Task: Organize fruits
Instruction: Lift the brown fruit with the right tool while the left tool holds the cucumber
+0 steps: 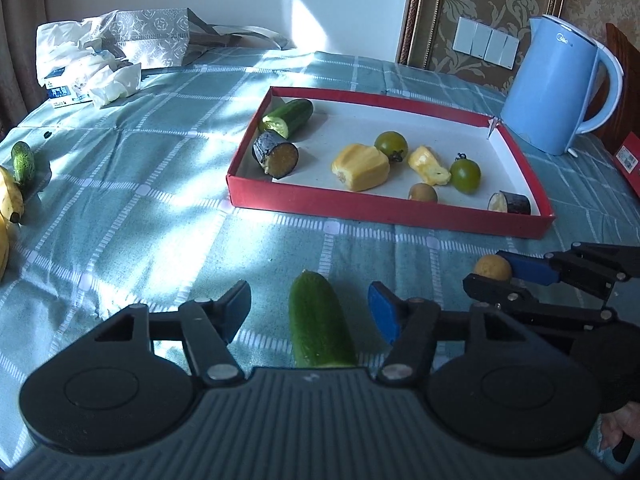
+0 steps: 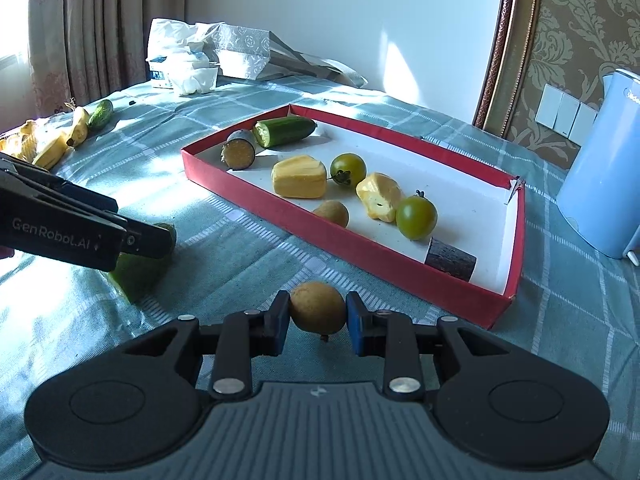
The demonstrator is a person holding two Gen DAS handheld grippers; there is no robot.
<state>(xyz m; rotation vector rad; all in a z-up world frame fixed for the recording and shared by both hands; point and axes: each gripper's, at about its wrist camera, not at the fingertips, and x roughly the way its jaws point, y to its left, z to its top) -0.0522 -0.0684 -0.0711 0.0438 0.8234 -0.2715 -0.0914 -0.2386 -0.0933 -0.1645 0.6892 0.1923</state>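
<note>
A red tray holds a cucumber piece, dark eggplant chunks, yellow jackfruit pieces, two green tomatoes and a brown fruit. My left gripper is open around a cucumber piece lying on the cloth. My right gripper is shut on a small brown round fruit in front of the tray; it also shows in the left wrist view.
A blue kettle stands right of the tray. Bananas and a small cucumber lie at the table's left. Tissue packs and a patterned bag sit at the back left. A checked green cloth covers the table.
</note>
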